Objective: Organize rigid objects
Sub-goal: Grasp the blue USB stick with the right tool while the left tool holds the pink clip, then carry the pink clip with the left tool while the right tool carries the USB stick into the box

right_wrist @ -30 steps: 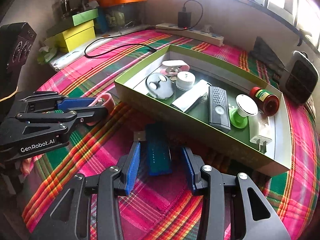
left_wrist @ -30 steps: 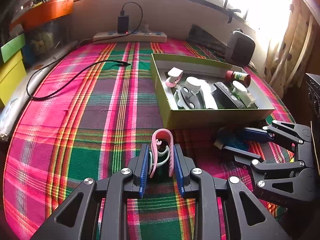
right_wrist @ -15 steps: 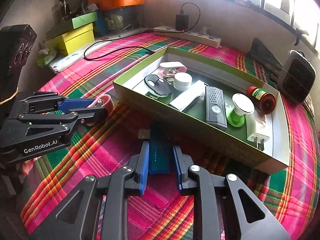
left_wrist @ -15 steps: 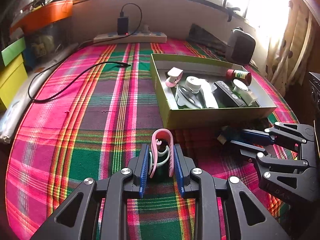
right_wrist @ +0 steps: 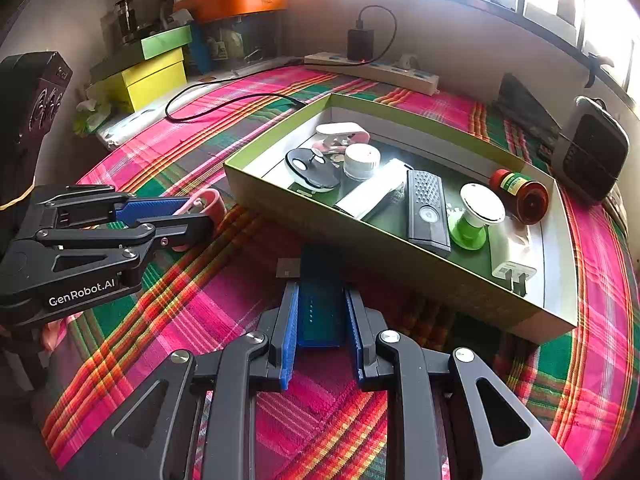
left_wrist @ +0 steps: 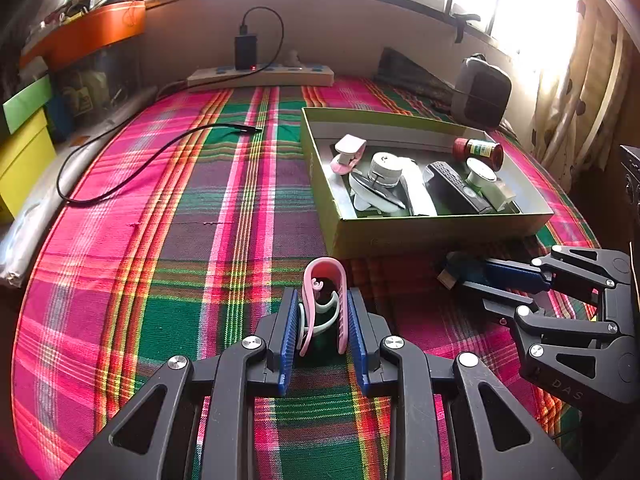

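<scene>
On the plaid cloth [left_wrist: 168,208] beside the green box [right_wrist: 360,256], the left gripper [left_wrist: 323,312] clamps a pink clip [left_wrist: 322,280] while the right gripper [right_wrist: 321,312] clamps a blue block [right_wrist: 322,300].

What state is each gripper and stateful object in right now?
left gripper: shut on pink clip
right gripper: shut on blue block, jaws just closed
green box: open, holding items
red jar: lying on its side
charger: plugged into power strip
</scene>
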